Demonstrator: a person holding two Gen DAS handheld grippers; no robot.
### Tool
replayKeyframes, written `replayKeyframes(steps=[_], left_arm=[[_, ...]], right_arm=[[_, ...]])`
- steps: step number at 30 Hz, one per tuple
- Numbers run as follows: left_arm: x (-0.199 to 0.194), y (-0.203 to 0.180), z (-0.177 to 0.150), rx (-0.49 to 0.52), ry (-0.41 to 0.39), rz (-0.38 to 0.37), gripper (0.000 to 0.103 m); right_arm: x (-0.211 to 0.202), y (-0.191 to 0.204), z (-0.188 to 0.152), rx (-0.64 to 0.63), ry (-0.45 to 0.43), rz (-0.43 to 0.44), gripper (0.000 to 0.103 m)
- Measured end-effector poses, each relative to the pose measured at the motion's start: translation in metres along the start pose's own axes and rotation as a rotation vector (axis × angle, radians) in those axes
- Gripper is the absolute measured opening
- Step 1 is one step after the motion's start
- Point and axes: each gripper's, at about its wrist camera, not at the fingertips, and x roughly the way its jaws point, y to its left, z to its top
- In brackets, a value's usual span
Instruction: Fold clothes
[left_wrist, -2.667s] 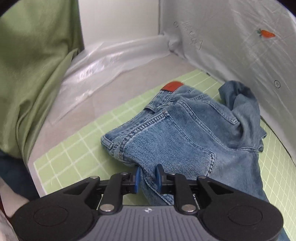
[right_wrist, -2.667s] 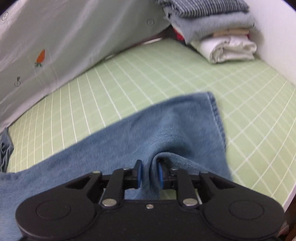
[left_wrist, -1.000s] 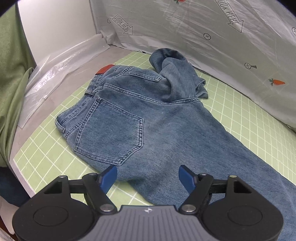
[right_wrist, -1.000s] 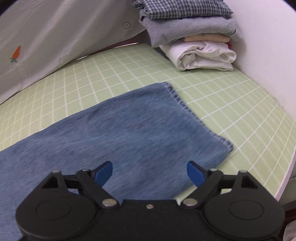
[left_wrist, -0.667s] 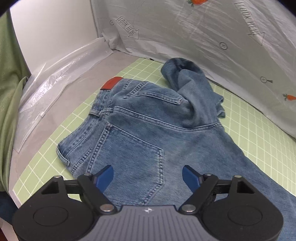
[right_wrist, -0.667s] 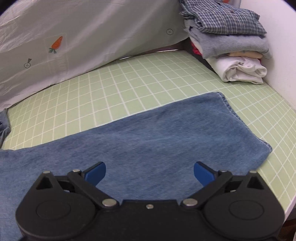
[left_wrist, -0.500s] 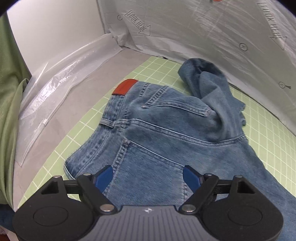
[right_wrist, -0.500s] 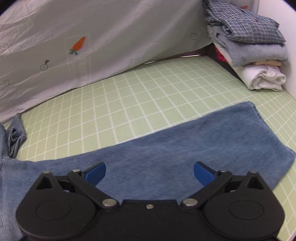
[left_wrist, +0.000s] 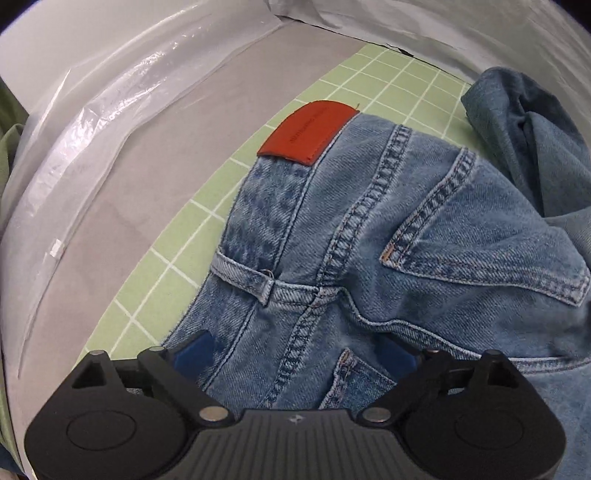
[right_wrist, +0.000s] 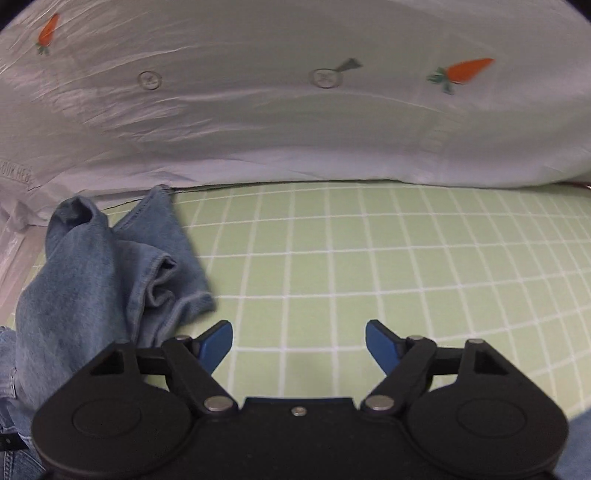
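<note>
Now the left gripper (left_wrist: 295, 349), jaws just widened, straddles the blue denim jeans' (left_wrist: 369, 229) waistband unclamped. Meanwhile the right gripper (right_wrist: 298, 341), jaws narrowing yet apart, hovers empty over the green gridded mat (right_wrist: 369, 266).

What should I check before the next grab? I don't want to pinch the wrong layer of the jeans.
1. Left gripper open over the jeans at the waistband: ok; its jaws have just been opening, denim lies between them, unpinched.
2. Right gripper open: ok; its jaws have just been closing, only green mat between them.
3. Bunched trouser leg flat: not ok.
4. Red patch facing up: ok.
5. How many layers lie under the left jaws: cannot tell.
</note>
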Motion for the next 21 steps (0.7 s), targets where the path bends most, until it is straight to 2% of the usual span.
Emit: replayKeyframes(steps=[3,8,10,11,12,13,15,18,21], left_arm=[[0.002,0.001,-0.003,-0.014,-0.005,0.009,0.103],[0.003,0.005,-0.004,-0.012,-0.007,-0.004,0.103],[0.003,0.006,-0.005,-0.014,-0.012,-0.003,0.103],[0.003,0.006,-0.006,-0.015,-0.013,-0.002,0.103],[0.002,0.006,-0.006,-0.016,-0.015,-0.002,0.103],[0.001,0.006,-0.008,-0.017,-0.017,-0.002,0.103],[-0.002,0.003,-0.007,-0.018,-0.017,-0.001,0.103],[-0.005,0.001,-0.010,-0.018,-0.026,-0.001,0.103],[-0.009,0.001,-0.017,-0.015,-0.036,-0.004,0.103]], right_arm=[[0.023,0.024,0.011,-0.056,0.015,0.052,0.069],[0.053,0.052,0.018,-0.130,0.037,0.096,0.059],[0.056,0.051,0.019,-0.130,0.040,0.124,0.048],[0.056,0.047,0.019,-0.113,0.049,0.155,0.035],[0.056,0.044,0.019,-0.105,0.059,0.175,0.026],[0.055,0.042,0.018,-0.115,0.058,0.186,0.025],[0.050,0.042,0.015,-0.161,0.033,0.195,0.012],[0.026,0.034,0.014,-0.178,-0.024,0.137,0.011],[-0.012,0.008,0.014,-0.164,-0.119,0.010,0.010]])
